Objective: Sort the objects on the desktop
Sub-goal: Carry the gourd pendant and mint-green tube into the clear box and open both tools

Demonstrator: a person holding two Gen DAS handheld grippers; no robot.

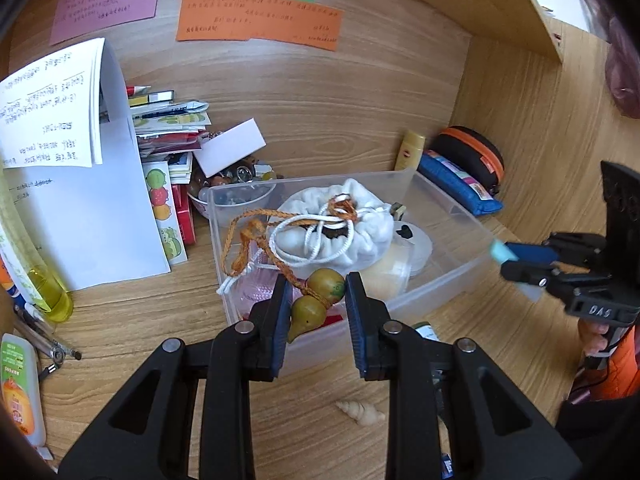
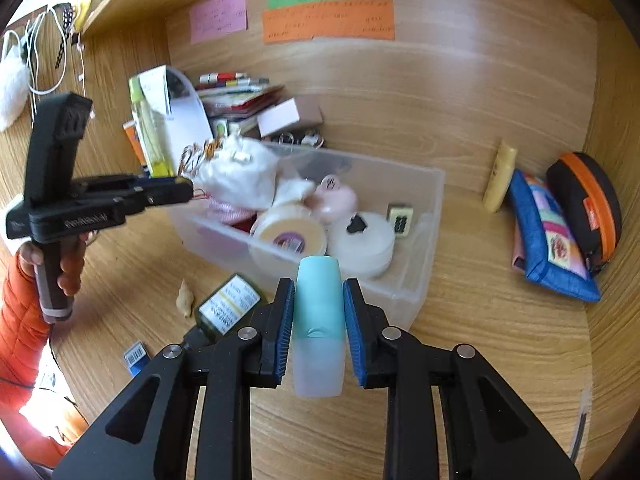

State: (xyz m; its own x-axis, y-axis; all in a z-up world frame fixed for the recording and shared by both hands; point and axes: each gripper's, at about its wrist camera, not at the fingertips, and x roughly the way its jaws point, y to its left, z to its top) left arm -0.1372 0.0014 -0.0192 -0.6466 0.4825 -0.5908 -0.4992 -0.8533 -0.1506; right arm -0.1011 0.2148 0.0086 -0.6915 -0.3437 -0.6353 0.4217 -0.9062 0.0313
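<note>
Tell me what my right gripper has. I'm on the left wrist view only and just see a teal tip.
Observer: The right gripper is shut on a teal bottle, cap forward, with its frosted body between the pads.
Operator: Anything hidden behind the pouch?
Observer: A pink case lies in the bin right beside it.
Operator: And on the desk in front of the bin?
Observer: A green bottle with a white label lies there, next to the shell.
</note>
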